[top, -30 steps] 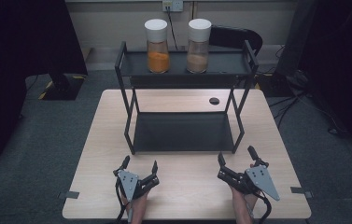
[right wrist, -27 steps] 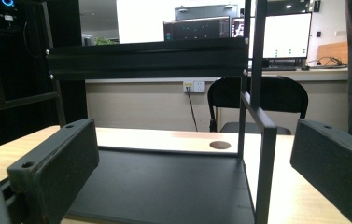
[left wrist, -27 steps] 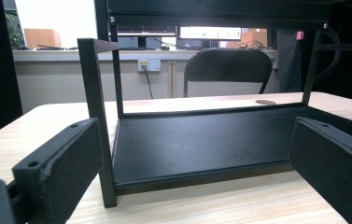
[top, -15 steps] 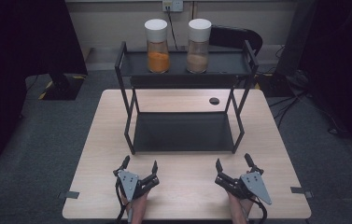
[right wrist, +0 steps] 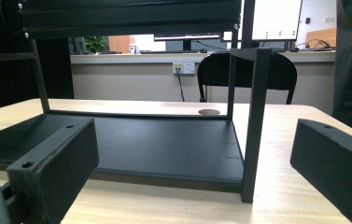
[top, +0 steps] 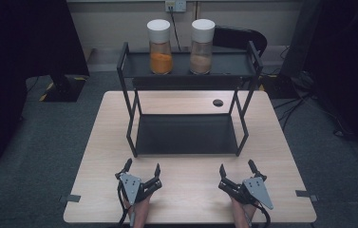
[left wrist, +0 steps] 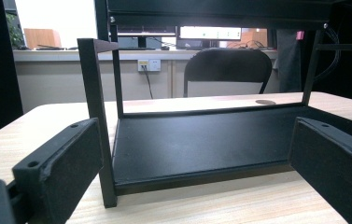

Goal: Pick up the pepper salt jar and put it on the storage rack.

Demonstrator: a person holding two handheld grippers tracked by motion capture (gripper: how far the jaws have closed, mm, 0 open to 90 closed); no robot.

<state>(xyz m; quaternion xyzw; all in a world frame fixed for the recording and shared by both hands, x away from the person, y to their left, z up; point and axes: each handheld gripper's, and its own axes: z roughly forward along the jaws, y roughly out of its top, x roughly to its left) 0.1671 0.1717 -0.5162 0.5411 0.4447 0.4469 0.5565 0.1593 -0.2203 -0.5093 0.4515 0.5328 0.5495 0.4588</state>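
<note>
The bottom edge of the high view cuts off both forearms behind the left tongs (top: pixel 142 171) and right tongs (top: pixel 237 170), and the rack's (left wrist: pixel 201 144) top shelf runs past the upper edge in both gripper views.

Both forearms enter from the bottom edge of the high view, roughly parallel and well apart. The left tongs (top: pixel 142 170) rest low over the near edge, jaws spread wide and pointing forward; the holding hand (top: pixel 138 206) sits behind them. The right tongs (top: pixel 237 169) lie level with them, jaws equally parted, gripping nothing. Each gripper view shows its two black jaws far apart at the frame's lower corners.
</note>
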